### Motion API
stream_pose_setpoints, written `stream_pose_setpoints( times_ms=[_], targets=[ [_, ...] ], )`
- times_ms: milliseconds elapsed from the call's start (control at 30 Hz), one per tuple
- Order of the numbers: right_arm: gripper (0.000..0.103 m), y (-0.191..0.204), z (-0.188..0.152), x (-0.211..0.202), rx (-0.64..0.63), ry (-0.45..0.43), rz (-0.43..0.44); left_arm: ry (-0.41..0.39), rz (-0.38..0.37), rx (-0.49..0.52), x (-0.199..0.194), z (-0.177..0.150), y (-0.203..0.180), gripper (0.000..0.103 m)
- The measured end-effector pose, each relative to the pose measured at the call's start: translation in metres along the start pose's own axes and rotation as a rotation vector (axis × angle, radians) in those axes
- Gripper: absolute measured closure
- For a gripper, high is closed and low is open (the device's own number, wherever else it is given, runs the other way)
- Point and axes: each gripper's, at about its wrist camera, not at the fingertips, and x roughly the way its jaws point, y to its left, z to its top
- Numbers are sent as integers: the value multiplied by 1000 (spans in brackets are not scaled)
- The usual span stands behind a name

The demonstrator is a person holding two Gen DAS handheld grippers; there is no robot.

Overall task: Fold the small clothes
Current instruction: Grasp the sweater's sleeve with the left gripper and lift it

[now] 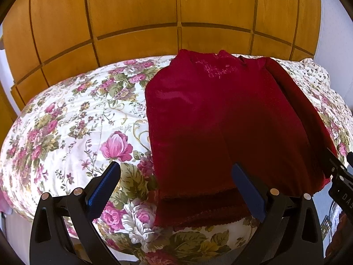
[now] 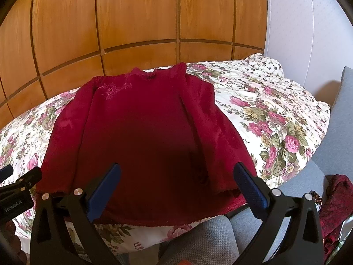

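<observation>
We see the red top [image 2: 141, 137] lying flat on the floral quilt [image 2: 264, 110], ahead of both claws, pale embroidery near its collar. Our right claw [image 2: 176, 187] stands spread and empty above its hem; our left claw [image 1: 174, 187] likewise, spread over its left edge, body marked "GenRobot.AI". Wooden panelling [image 1: 154, 11] rises beyond.

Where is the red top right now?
The dark red long-sleeved top lies flat on the floral quilt, collar toward the wooden panelled wall, hem nearest both open grippers.
</observation>
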Motion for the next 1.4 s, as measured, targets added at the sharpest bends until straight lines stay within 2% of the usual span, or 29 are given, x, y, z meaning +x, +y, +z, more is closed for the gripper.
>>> stream_pose_setpoints(
  times_ms=[67, 200, 267, 300, 400, 467, 567, 733, 1000, 1133, 1167, 1233, 1267, 1400],
  targets=[
    [2, 0, 0, 0, -1, 3, 0, 17, -18, 2, 3, -1, 0, 3],
    [2, -3, 1, 2, 3, -22, -6, 62, -148, -21, 15, -4, 9, 3],
    [2, -6, 1, 5, 9, -43, 42, 72, -185, -55, 19, -7, 14, 3],
    [2, -8, 1, 8, 14, -30, 65, 73, -174, -67, 22, -8, 15, 3],
    [2, -9, 1, 22, -6, 71, 39, 74, -164, -27, 27, -7, 8, 3],
    [2, -12, -1, 24, -9, 80, 26, 37, -177, 26, 25, -6, -2, 3],
    [2, -19, -1, 26, 23, 88, 53, 10, -185, 110, 28, -7, -19, 3],
    [2, -22, -1, 28, 29, 97, 62, 41, -158, 212, 53, -12, -41, 3],
    [2, -26, 1, 29, 64, 96, 92, 65, -71, 208, 70, -13, -29, 3],
    [2, -26, 1, 28, 76, 93, 108, 48, -27, 231, 65, -18, -32, 4],
    [2, -26, 2, 27, 76, 87, 110, 43, -25, 233, 63, -19, -33, 16],
    [2, -25, 2, 25, 73, 79, 110, 25, -85, 230, 55, -19, -32, 39],
    [2, -25, 2, 24, 72, 76, 111, 11, -86, 231, 51, -19, -33, 53],
    [2, -27, 2, 24, 83, 73, 130, 18, -156, 192, 44, -14, -24, 78]
  ],
)
